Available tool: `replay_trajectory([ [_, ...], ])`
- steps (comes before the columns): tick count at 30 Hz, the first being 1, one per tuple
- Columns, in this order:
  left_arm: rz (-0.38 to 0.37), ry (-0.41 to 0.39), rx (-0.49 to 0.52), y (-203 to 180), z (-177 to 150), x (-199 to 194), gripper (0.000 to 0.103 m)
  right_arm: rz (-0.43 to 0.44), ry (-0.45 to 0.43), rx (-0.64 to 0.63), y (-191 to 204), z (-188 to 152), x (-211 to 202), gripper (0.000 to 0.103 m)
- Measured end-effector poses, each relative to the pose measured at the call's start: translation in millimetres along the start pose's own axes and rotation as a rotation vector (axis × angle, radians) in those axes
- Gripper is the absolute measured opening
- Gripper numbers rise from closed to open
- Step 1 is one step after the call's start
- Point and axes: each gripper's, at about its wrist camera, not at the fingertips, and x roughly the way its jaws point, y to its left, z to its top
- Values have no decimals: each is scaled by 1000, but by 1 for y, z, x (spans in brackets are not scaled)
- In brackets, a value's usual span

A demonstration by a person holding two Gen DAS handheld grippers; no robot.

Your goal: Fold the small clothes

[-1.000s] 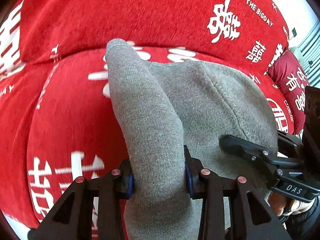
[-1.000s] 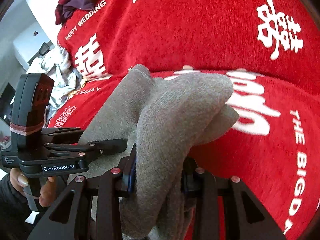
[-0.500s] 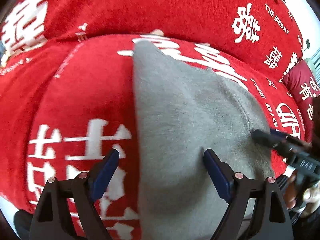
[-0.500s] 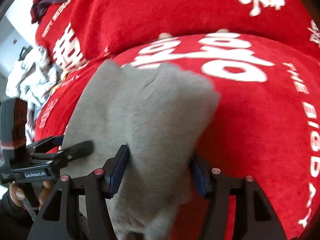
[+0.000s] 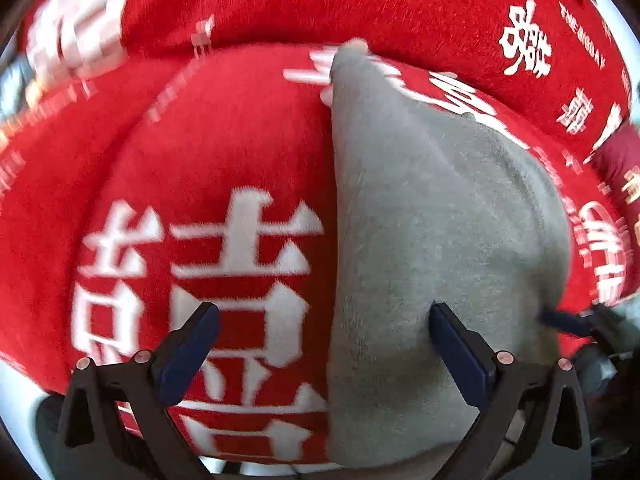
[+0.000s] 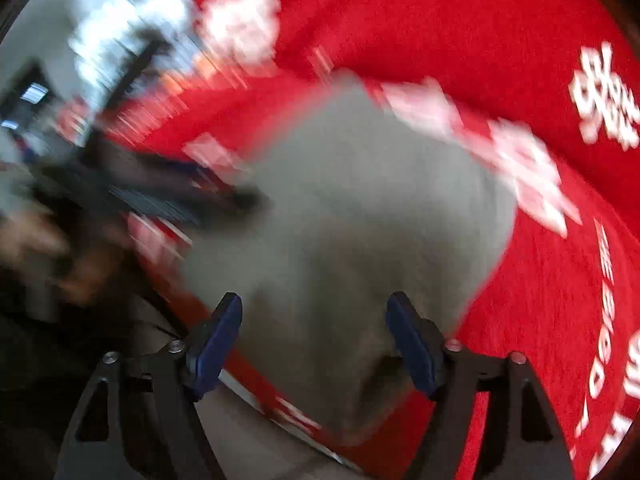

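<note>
- Soft grey knitted garment (image 5: 432,248): lying flat on red plush cover with white characters (image 5: 208,152).
- Left gripper (image 5: 324,324): fingers opening, garment edge between, unpressed.
- Right gripper (image 6: 314,322): fingers opening over garment, blurred.

Plain grey garment (image 5: 432,216); red cover (image 5: 224,128), seemingly white-lettered.

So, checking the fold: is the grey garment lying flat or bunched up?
Lying flat: the grey garment spreads smoothly over the red blanket, no bunching visible.
</note>
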Motion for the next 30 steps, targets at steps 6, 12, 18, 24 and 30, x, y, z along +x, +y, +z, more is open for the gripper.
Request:
replay_trajectory([
  [6,6,-87,41,-5,13,-27,103,42,-97,23,-12,9,-33,78],
  [12,98,5,-28,6,45,9,103,-1,-156,89,-39,47,-31,78],
  [18,67,17,-40,4,61,9,103,-118,-27,104,-48,82,17,81],
  [24,133,22,-10,-4,98,23,103,-87,-67,46,-42,100,5,82],
  [30,181,104,30,-12,121,66,103,-75,10,128,-79,116,46,93],
])
